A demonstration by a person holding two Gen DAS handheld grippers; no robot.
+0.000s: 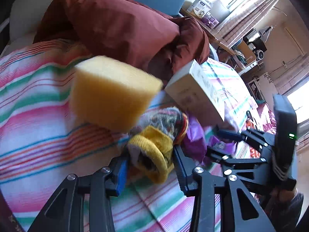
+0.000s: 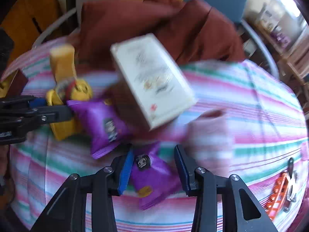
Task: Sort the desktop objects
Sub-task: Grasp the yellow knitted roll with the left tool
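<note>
- The left gripper (image 1: 150,166) points steeply down at a yellow-cuffed patterned sock (image 1: 154,150) that lies on the striped cloth (image 1: 38,100).
- Its jaws are partly open with the sock's yellow cuff between them; the blue pad of the left finger (image 1: 121,176) is at the cuff's edge, and the other finger is just beside it. Whether the pads press on the sock cannot be told.
- A yellow sponge block (image 1: 112,92) stands just behind the sock, blurred, overlapping its patterned end in the left wrist view.
- A cream carton (image 1: 197,90) lies tilted to the right of the sponge, one end against a rust-brown bundle of fabric (image 1: 119,29).
- The right gripper (image 2: 152,168) points nearly straight down over a purple snack packet (image 2: 154,179) on the cloth.
- Its jaws are partly open and the packet sits between them: the blue pad on the left finger (image 2: 125,172) is at the packet's edge, while the other finger is clear of it, with a gap showing.
- A second purple snack packet (image 2: 104,123) lies beyond, between the sock and the carton, near the left gripper's fingers.
- An orange plastic clip (image 2: 280,193) with a metal part lies well apart at the right edge of the cloth.
- The right wrist view is blurred by motion.
</note>
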